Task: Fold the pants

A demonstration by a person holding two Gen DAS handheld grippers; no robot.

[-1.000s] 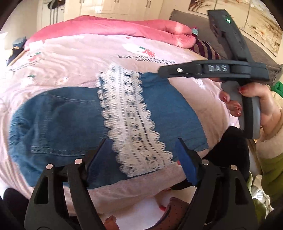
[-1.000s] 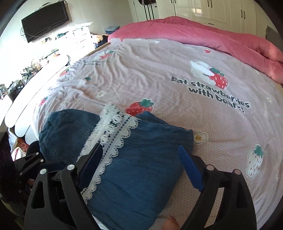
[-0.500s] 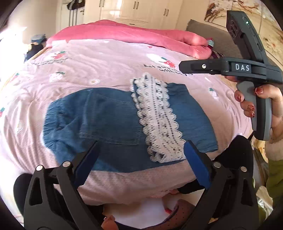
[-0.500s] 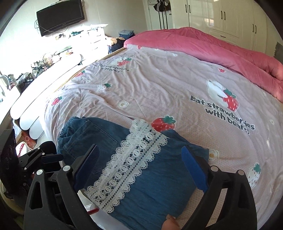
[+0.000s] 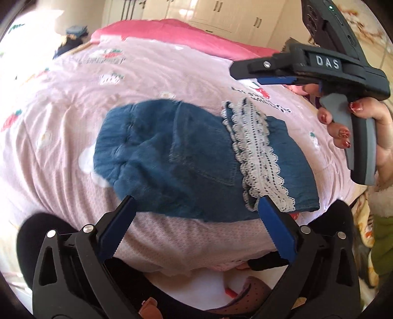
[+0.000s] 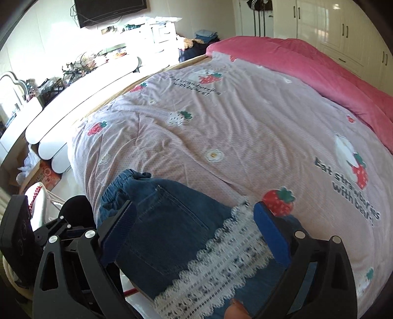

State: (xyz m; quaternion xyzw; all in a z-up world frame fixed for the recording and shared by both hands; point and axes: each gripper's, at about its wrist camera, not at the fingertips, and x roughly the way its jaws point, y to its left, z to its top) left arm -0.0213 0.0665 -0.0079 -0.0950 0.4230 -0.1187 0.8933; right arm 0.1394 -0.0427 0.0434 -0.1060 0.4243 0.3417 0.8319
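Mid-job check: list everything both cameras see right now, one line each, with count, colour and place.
pants: one, blue denim with a white lace band, folded, near edge of the bed
bedspread: one, pale pink with strawberry print, covering the bed
blanket: one, bright pink, bunched along the far side
television: one, black, on the wall
wardrobe: one, cream, behind the bed
left gripper: black with blue pads, open, over the pants' near edge
right gripper: black with blue pads, open, above the lace band

Black gripper (image 5: 196, 228), blue fingers (image 5: 276, 230), silver screws.
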